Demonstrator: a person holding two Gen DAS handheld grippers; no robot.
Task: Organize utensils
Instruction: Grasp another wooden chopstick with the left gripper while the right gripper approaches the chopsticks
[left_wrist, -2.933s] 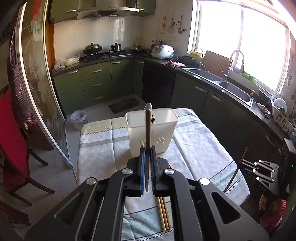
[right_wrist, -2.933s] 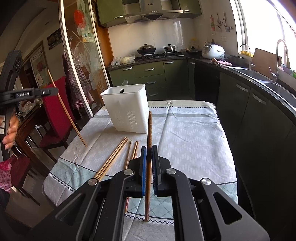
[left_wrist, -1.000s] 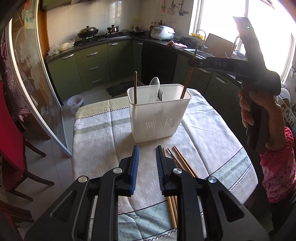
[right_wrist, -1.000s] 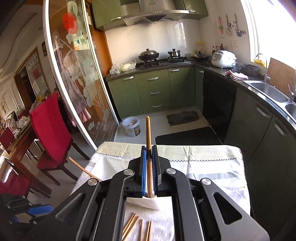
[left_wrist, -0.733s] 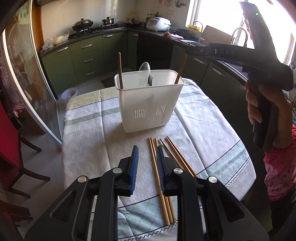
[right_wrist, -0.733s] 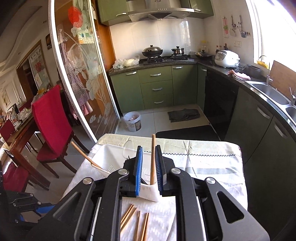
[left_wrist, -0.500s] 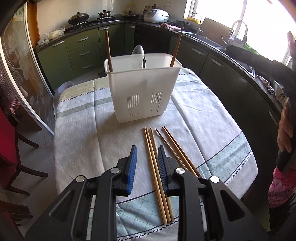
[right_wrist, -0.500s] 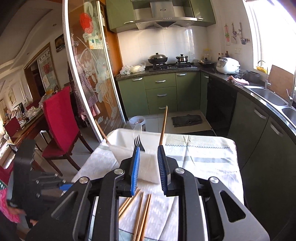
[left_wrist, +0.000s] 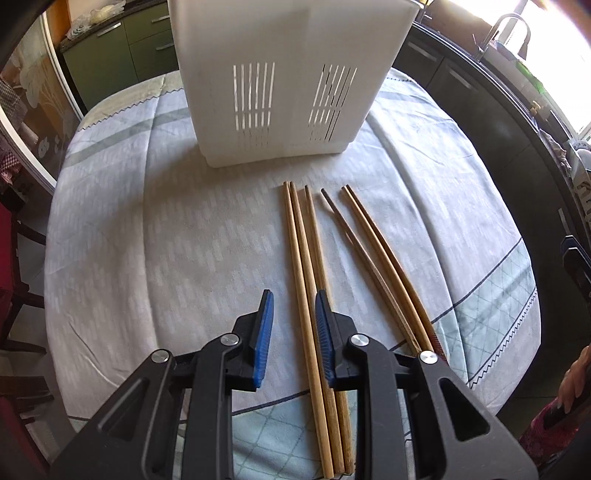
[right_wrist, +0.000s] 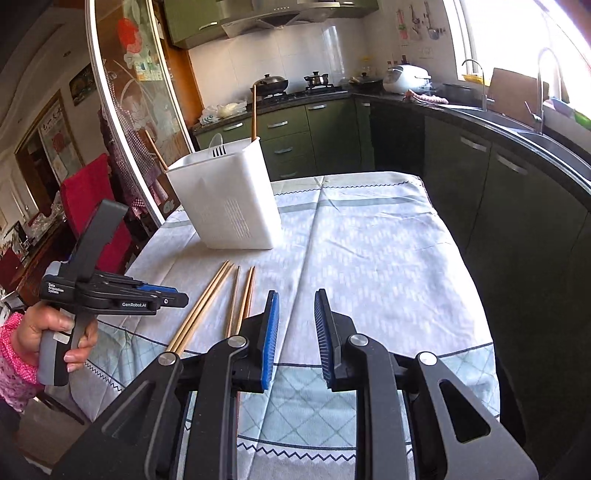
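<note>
Table (left_wrist: 147, 236) under a pale patterned cloth (right_wrist: 369, 258), checked band along the near edge; kitchen behind with green cabinets (right_wrist: 288, 125), hob with pots (right_wrist: 295, 83), rice cooker (right_wrist: 406, 77), sink and tap (right_wrist: 543, 92) under a bright window; red chair (right_wrist: 88, 195) at left in the right wrist view; white slotted utensil holder (left_wrist: 288, 81) upright on the cloth toward the far side of the table, seen also from the right wrist (right_wrist: 225, 203); inside it two chopsticks stand tilted, one at the far right corner (right_wrist: 253, 110), one leaning out at the left (right_wrist: 155, 151), with a fork's tines (right_wrist: 218, 150) and a pale spoon bowl (right_wrist: 215, 140) showing above the rim; five loose chopsticks (left_wrist: 314, 258) lie on the cloth in front of the holder, well apart from it, three as a close left group, two angled off to the right (left_wrist: 380, 258); left gripper (left_wrist: 293, 321) points steeply down over the left group, jaws parted a modest way, one chopstick (left_wrist: 304, 317) lying in the gap, the blue pads not pressing on it, the right pad overlapping its neighbour in view; left hand (right_wrist: 55, 332) grips the handle, pink sleeve at the wrist; right gripper (right_wrist: 295, 325) hangs over bare cloth right of the chopsticks, jaws opening, nothing between them.
</note>
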